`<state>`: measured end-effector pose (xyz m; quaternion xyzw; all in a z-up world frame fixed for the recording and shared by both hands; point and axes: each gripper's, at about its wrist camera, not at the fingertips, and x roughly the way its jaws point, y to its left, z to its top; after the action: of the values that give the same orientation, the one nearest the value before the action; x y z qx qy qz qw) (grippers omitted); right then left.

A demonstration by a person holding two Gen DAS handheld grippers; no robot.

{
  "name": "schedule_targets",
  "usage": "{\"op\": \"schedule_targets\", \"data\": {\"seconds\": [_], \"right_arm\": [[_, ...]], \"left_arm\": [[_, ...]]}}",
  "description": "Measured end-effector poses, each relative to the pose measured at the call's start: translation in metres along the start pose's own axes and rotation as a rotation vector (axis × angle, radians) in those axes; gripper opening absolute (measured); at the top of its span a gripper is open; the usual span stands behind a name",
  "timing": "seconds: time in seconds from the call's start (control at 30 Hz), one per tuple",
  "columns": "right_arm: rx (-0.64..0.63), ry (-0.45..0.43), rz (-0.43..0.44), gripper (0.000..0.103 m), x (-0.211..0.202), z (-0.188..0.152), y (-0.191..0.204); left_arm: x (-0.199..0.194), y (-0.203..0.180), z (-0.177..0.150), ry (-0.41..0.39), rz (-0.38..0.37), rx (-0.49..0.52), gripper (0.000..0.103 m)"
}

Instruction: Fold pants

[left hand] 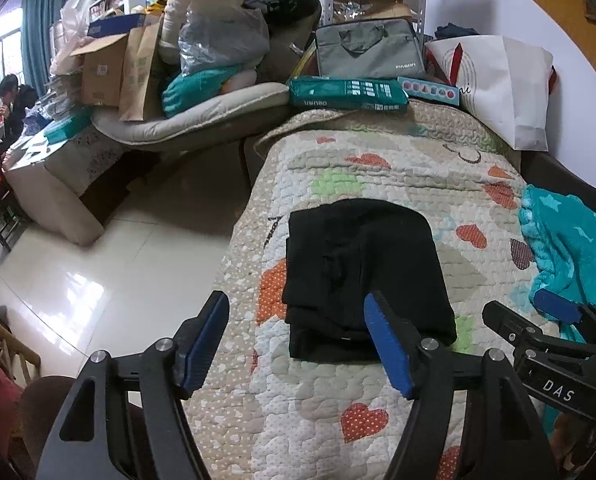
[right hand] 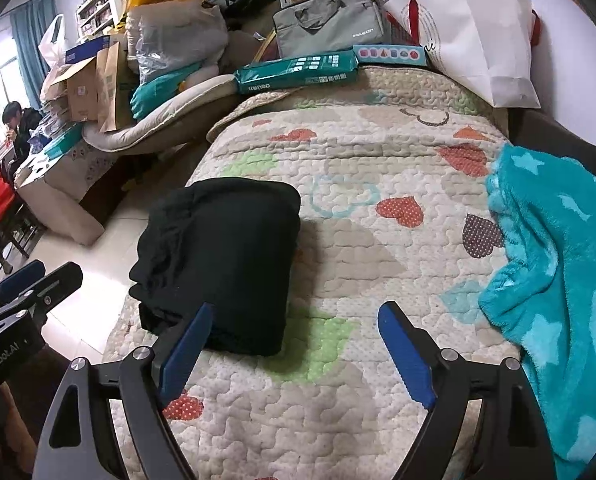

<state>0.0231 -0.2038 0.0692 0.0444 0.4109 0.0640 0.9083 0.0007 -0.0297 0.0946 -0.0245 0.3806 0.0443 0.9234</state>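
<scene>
Both grippers were held wide apart and empty above the quilt (right hand: pixel 338 400): the left gripper (left hand: pixel 298 340) was poised just short of the near edge of the black pants (left hand: pixel 362 276), the right gripper (right hand: pixel 298 344) beside that bundle's near right corner. The pants were seen already folded into a compact stack near the quilt's left edge, well apart from the teal blanket (right hand: pixel 558 280). They were judged soft, light and limp, best pinched through all layers at a folded edge so the stack would not slide open.
</scene>
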Motion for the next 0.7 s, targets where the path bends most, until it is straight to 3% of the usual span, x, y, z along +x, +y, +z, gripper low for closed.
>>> {"op": "schedule_targets", "data": {"seconds": [0.17, 0.27, 0.33, 0.5, 0.7], "right_arm": [[-0.007, -0.012, 0.000, 0.090, -0.005, -0.001, 0.000], [-0.009, -0.004, -0.006, 0.091, -0.004, -0.002, -0.001], [0.006, 0.007, -0.007, 0.091, -0.002, -0.003, -0.005], [0.101, 0.052, 0.043, 0.091, 0.009, 0.011, -0.022], [0.152, 0.226, 0.203, 0.094, 0.075, 0.048, -0.027]], "left_arm": [[-0.014, 0.002, -0.001, -0.063, 0.034, -0.012, 0.076], [-0.021, 0.008, -0.001, -0.121, 0.066, -0.046, 0.087], [-0.018, 0.017, 0.000, -0.120, 0.055, -0.081, 0.088], [0.034, 0.039, 0.014, 0.064, -0.121, -0.188, 0.089], [0.119, 0.043, 0.025, 0.270, -0.311, -0.277, 0.088]]}}
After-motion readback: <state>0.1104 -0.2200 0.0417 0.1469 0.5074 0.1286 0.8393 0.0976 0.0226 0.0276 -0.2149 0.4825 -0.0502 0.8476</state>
